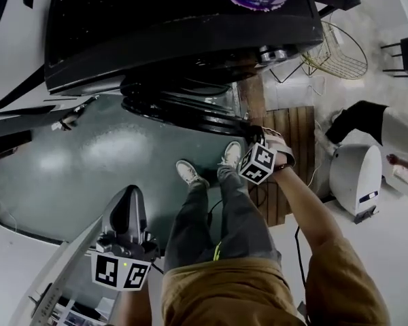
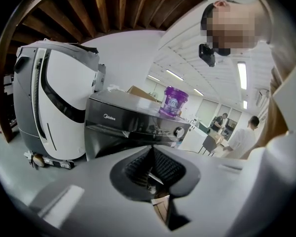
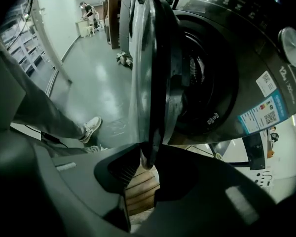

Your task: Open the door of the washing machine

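Door [image 3: 155, 63] stood ajar on the washing machine [image 3: 256, 43] front, judged stiff, hinged, fairly heavy and slick-rimmed; right gripper [image 3: 147, 157] pinched its free rim, likely the best hold; left gripper [image 2: 152, 157] was pressed together, empty.

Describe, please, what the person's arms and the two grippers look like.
Both grippers have smooth grey shells and dark ribbed pads. The left gripper carries the left marker cube, black-and-white squares with a small green light; the right gripper bears the right marker cube, marked alike. The right arm is bare below a tan sleeve.
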